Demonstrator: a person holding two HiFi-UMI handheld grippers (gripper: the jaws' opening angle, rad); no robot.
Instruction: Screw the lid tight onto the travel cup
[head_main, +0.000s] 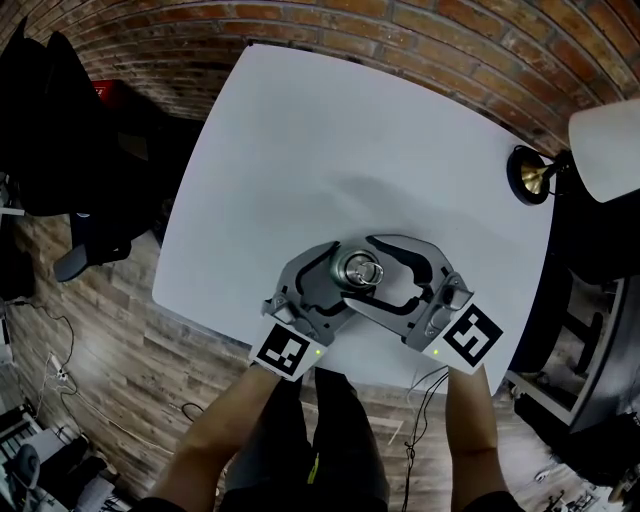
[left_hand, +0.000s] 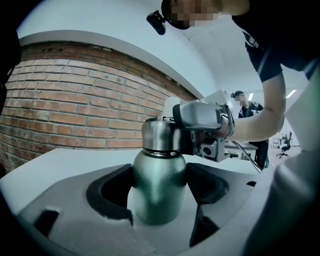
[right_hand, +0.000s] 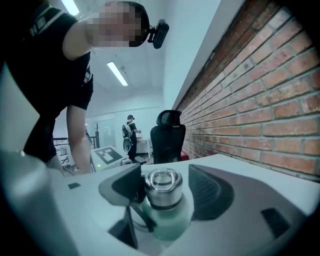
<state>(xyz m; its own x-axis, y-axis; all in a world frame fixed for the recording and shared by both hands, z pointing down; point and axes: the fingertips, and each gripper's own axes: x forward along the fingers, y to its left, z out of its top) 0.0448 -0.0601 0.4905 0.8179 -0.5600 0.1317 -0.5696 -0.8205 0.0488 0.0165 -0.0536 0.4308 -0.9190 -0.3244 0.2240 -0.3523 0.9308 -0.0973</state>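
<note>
The left gripper (left_hand: 159, 200) has its jaws pressed against both sides of the green cup (left_hand: 158, 172), low on the body, at the centre of the left gripper view. The right gripper (right_hand: 165, 197) has its jaws spread around the steel lid (right_hand: 162, 186): the one on the left of the right gripper view touches the lid, and the other seems to stand just clear of it. The lid sits on the cup's neck, and how far its thread is engaged cannot be seen. I judge the main risk to be an uneven close: with one jaw already in contact, the lid may be pushed sideways and cross-thread when turned. The rounded steel could also slip in the jaws, leaving the lid loose. If the left grip is too low or too light, the cup may spin along with the lid or tip. The cup stands on the white table (head_main: 330, 140) near its lower edge in the head view, so a tipped cup could roll off there.
</note>
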